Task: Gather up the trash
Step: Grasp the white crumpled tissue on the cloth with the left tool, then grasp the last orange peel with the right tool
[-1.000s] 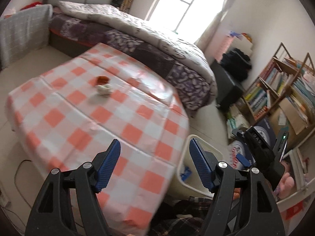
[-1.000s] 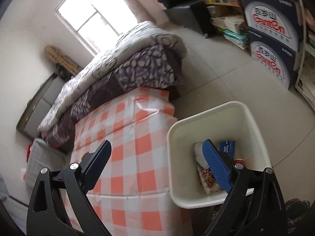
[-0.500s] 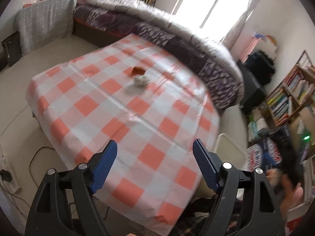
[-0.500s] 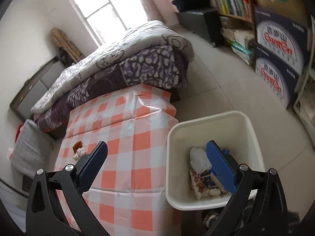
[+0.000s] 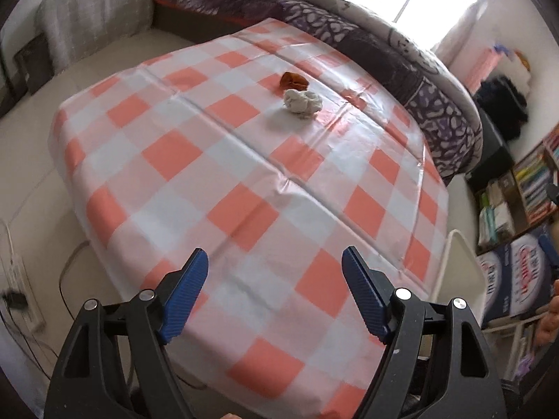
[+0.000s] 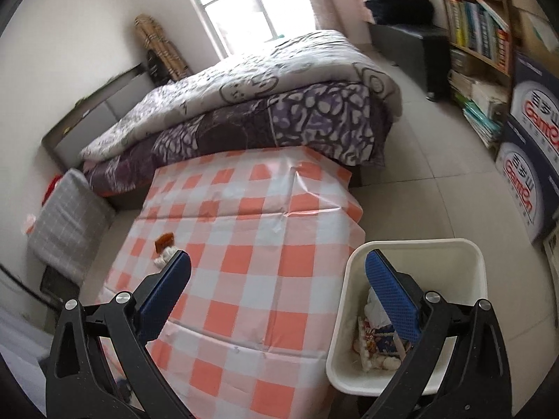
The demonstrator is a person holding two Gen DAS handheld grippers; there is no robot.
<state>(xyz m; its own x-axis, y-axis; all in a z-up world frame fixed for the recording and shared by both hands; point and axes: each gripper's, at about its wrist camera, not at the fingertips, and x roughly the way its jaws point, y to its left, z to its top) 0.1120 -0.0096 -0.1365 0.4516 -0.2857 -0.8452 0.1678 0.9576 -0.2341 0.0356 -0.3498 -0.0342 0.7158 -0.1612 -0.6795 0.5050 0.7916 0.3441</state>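
Note:
A crumpled white tissue [image 5: 302, 101] and a brown wrapper [image 5: 294, 80] lie side by side on the far part of the orange-checked table [image 5: 223, 181]. They also show small in the right wrist view, the tissue [image 6: 165, 256] and the wrapper [image 6: 164, 241]. My left gripper [image 5: 275, 288] is open and empty above the table's near edge. My right gripper [image 6: 277, 288] is open and empty, over the gap between the table [image 6: 244, 244] and a white bin [image 6: 475, 279] that holds several pieces of trash [image 6: 375, 340].
A bed with a purple quilt [image 6: 262, 104] stands behind the table. A bookshelf [image 6: 478, 28] and blue printed boxes [image 6: 527, 181] stand at the right. A grey checked cushion [image 5: 94, 24] lies left of the table. A power strip and cables [image 5: 21, 289] lie on the floor.
My left gripper has swung left and come closer over the table, so the tissue and wrapper look nearer. My right gripper has turned left away from the bin, toward the table.

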